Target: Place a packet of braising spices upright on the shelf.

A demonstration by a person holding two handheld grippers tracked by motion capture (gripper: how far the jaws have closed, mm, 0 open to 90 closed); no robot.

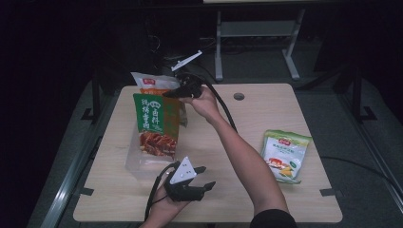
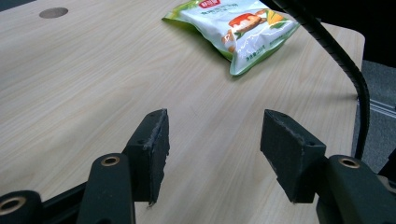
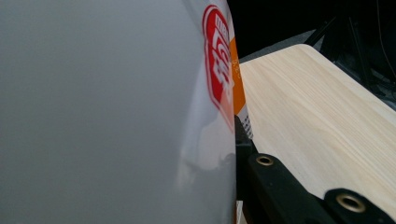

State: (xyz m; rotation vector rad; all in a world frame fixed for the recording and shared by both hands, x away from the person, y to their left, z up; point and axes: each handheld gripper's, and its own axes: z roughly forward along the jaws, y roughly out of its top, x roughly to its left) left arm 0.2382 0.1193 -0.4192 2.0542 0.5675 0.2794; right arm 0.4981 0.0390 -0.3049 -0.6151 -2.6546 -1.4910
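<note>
Gripping green snack pouch (image 1: 155,124) by its top edge, right tongs (image 1: 178,91) clenched | left tongs (image 1: 203,177) released, idle at 6 o'clock | risk: pouch slips, toppling clear tub (image 1: 135,161) onto surface (image 1: 266,190).

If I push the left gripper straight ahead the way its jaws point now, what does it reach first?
Bare table first; the left gripper is open with nothing between its jaws. Farther along that line lies the green and white snack bag, probably slightly right of centre, though depth is hard to judge.
</note>
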